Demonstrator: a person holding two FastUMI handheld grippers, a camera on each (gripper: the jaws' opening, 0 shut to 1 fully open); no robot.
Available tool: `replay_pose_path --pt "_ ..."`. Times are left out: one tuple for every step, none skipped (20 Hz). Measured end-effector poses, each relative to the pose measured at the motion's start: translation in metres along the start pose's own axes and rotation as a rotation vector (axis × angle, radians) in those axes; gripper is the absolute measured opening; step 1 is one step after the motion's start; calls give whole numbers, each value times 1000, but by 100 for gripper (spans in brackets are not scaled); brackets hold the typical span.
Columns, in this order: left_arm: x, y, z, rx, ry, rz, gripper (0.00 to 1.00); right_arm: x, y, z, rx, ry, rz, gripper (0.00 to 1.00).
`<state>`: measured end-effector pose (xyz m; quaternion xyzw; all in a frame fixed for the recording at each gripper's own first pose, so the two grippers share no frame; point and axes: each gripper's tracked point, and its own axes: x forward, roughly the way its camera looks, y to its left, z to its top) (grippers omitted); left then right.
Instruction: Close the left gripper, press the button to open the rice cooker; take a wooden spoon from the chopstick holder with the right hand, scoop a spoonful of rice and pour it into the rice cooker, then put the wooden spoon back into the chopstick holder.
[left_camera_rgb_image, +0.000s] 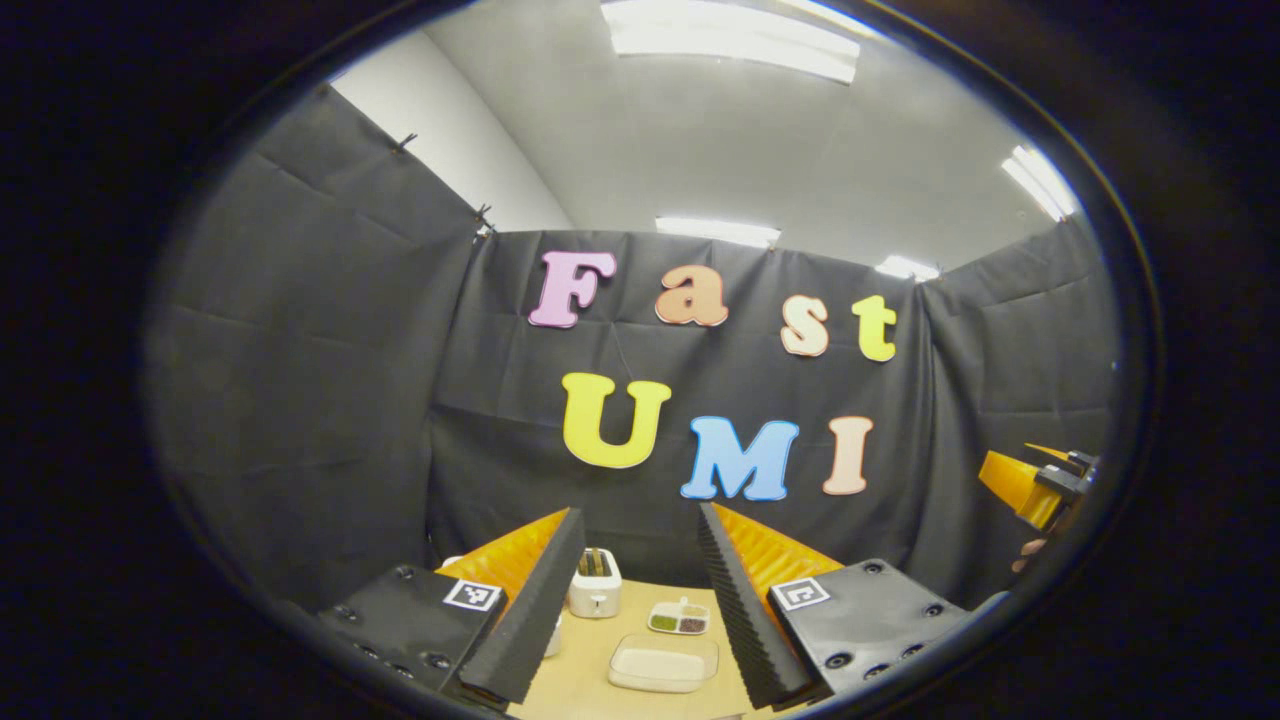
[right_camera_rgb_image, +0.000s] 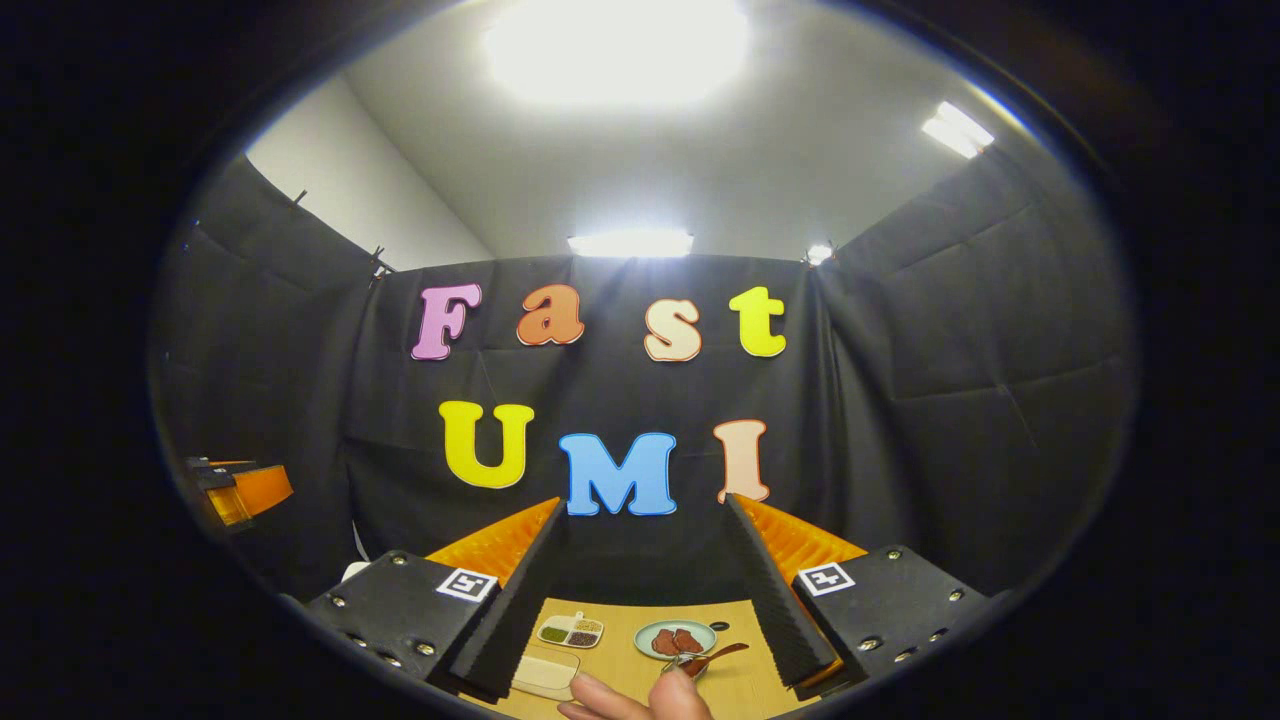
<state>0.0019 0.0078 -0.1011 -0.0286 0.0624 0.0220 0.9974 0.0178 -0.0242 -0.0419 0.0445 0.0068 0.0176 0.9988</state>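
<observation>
Both grippers are held high, facing the booth's back wall. My left gripper (left_camera_rgb_image: 640, 515) is open with nothing between its fingers. Below it, on the wooden table (left_camera_rgb_image: 580, 690), stand a white boxy holder (left_camera_rgb_image: 594, 582) with dark slots on top and a shallow white tray of rice (left_camera_rgb_image: 663, 662). My right gripper (right_camera_rgb_image: 645, 500) is open as well, holding nothing. Under it lies a brown spoon-like thing (right_camera_rgb_image: 715, 655) beside a small plate (right_camera_rgb_image: 675, 640). The rice tray (right_camera_rgb_image: 545, 672) shows partly behind the right gripper's left finger.
A divided dish of grains (left_camera_rgb_image: 678, 618) (right_camera_rgb_image: 571, 630) sits mid-table. The plate carries red-brown pieces. A person's fingers (right_camera_rgb_image: 640, 702) reach in at the bottom. The other gripper shows far right (left_camera_rgb_image: 1040, 485) and far left (right_camera_rgb_image: 235, 490). Black cloth walls close three sides.
</observation>
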Motion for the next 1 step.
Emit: replay_pose_path --pt "0 0 0 0 -1 1 83 -1 0 -1 -1 1 0 93"
